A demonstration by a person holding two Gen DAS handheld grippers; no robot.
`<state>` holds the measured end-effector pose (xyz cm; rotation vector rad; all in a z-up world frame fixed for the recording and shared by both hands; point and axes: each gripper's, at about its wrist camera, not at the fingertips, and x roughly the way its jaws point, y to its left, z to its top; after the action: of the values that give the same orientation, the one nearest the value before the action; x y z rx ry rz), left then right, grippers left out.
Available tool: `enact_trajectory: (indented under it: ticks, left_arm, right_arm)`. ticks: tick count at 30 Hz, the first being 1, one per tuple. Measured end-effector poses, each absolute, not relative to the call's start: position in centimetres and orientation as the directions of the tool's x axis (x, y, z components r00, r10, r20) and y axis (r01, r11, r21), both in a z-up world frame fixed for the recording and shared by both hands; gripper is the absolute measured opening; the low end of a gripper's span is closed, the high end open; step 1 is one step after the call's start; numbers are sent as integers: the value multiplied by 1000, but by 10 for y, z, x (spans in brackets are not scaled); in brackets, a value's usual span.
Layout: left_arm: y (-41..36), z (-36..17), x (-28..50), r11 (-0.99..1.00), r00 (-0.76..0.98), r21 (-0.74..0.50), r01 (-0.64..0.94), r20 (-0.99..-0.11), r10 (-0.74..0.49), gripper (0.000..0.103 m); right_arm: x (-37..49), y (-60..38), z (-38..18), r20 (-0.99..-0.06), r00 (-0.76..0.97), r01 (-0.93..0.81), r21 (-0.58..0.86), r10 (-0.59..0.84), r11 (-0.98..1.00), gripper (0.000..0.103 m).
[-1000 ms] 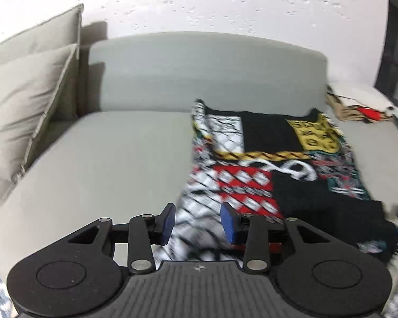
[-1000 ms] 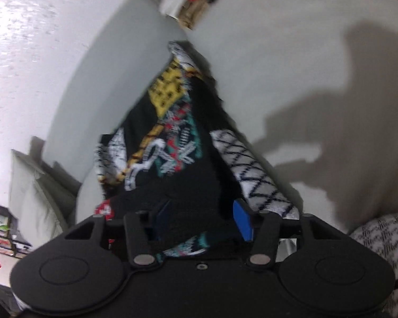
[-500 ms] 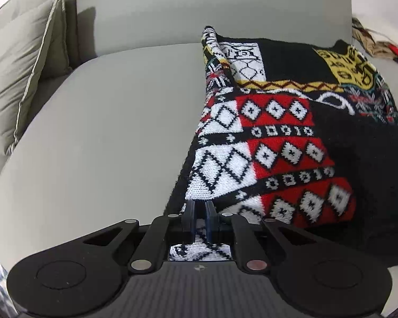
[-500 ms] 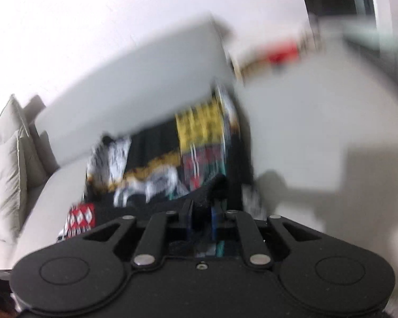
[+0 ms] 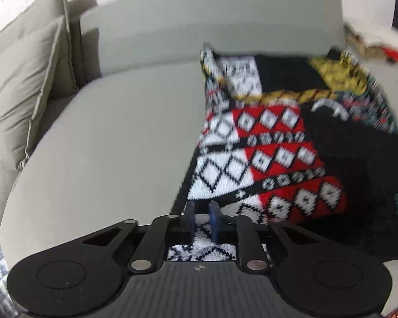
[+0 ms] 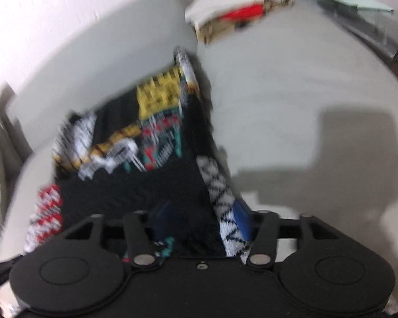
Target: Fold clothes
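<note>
The patterned sweater (image 5: 276,143) lies on the grey sofa (image 5: 114,132), spreading ahead and to the right of the left gripper (image 5: 202,218). This gripper is almost closed, pinching the near white-and-black hem. The right gripper (image 6: 201,221) has its jaws apart, with the black cloth and a white cuff lying loose between them.

I think the risk is an uneven fold: only one corner is held, so the free side may drag or bunch.

Half a second ago the right jaws were together on the cloth; now they are open.
</note>
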<state>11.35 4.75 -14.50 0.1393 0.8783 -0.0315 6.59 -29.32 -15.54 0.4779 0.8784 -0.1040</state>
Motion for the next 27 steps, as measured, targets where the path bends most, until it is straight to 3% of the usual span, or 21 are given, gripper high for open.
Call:
enact_trajectory:
  ticks: [4,6,8,9,11,17,21,25,27]
  left_arm:
    - [47,-125,105,991,694,-20,133,-712,-107,19]
    - [33,-126,110,982,691,-33,185,-706,-154,18]
    - [13,-133,119,973,676,-1,232,-719,-162,15]
    - [5,-139,123,966,662,8,258,-730,-171,14]
    - [-13,-152,128,949,624,13,315,-756,-197,10]
    - [-36,-188,116,911,599,134,390,-789,-140,8]
    - [-38,-180,117,910,597,151,387,-793,-123,8]
    - [-19,-149,112,927,627,105,359,-764,-156,22]
    - [-9,-136,115,939,664,104,327,-733,-150,24]
  right_arm:
    - [54,-301,-134,-711,693,274,414,119,868,53]
    - [64,-286,-134,-703,696,242,418,143,876,48]
    - [75,-267,-137,-698,692,177,413,185,893,18]
    - [81,-256,-141,-702,679,135,406,214,904,12]
    - [92,-234,-149,-711,649,48,392,270,919,11]
    - [89,-186,-192,-775,598,-124,160,202,979,9]
    - [91,-190,-185,-779,593,-106,177,205,978,10]
    - [79,-209,-160,-757,601,-77,265,257,961,13]
    - [77,-222,-149,-724,633,-48,317,274,947,15]
